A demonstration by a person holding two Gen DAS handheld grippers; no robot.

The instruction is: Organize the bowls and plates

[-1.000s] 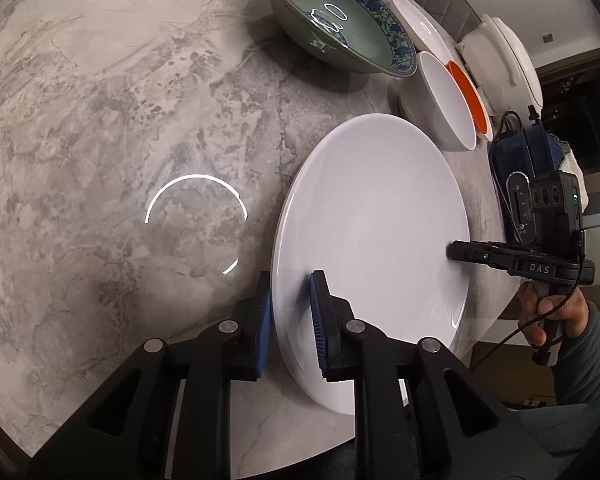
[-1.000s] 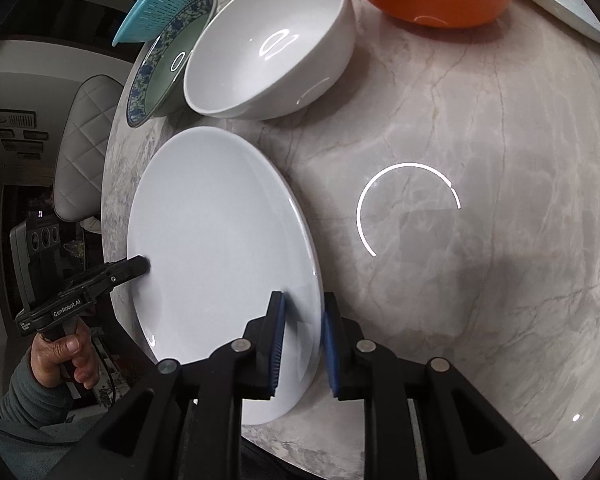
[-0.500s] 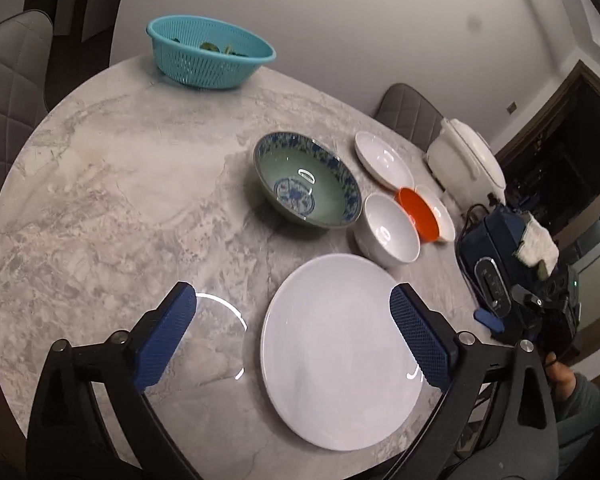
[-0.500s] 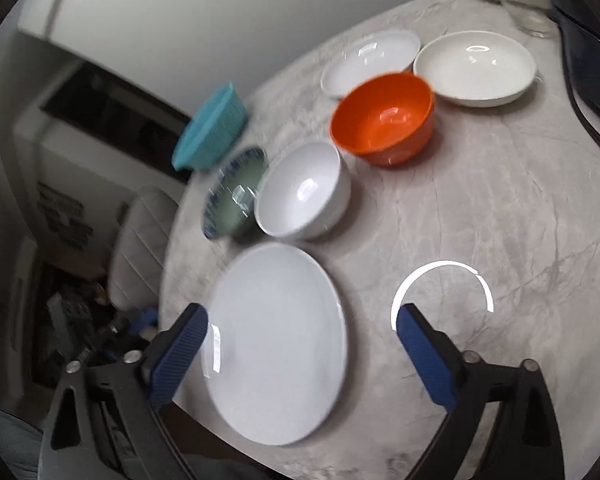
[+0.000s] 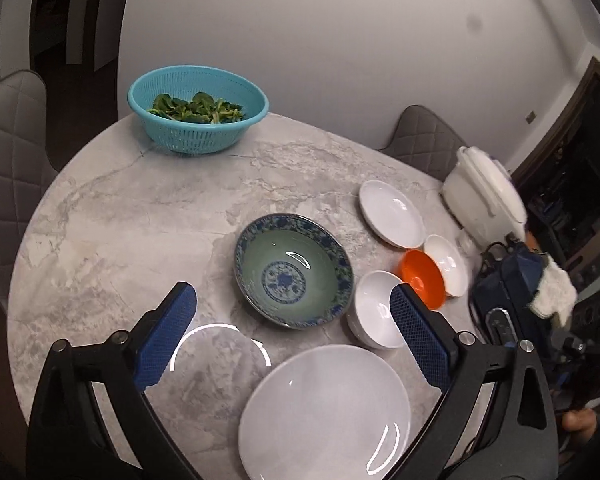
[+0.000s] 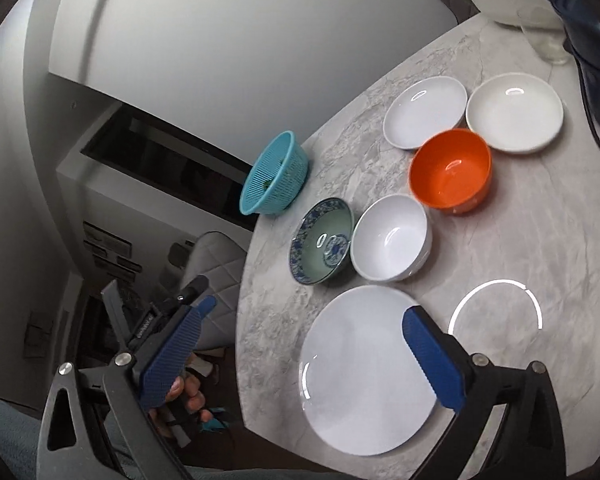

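The marble table (image 5: 132,216) carries everything, and the job reads best taken from the biggest piece down. The large white plate (image 5: 324,412) lies flat at the near edge, free of both tools, and looks a sound base for a stack. Just beyond it stands the blue-patterned bowl (image 5: 294,270), with the white bowl (image 5: 376,310) to its right, rims nearly touching, and the orange bowl (image 6: 450,170) farther right again. Two small white plates (image 6: 424,112) sit side by side at the far right, near a white rice cooker (image 5: 484,200); a teal colander (image 5: 198,108) of greens is at the far left, well apart. The left gripper (image 5: 292,340) hangs above the near dishes with jaws spread wide and nothing between them; the right gripper (image 6: 304,360) is equally wide and empty over the plate. I would next take a bowl by its rim, one pad inside, one outside, and lift it straight so its neighbour is not knocked.
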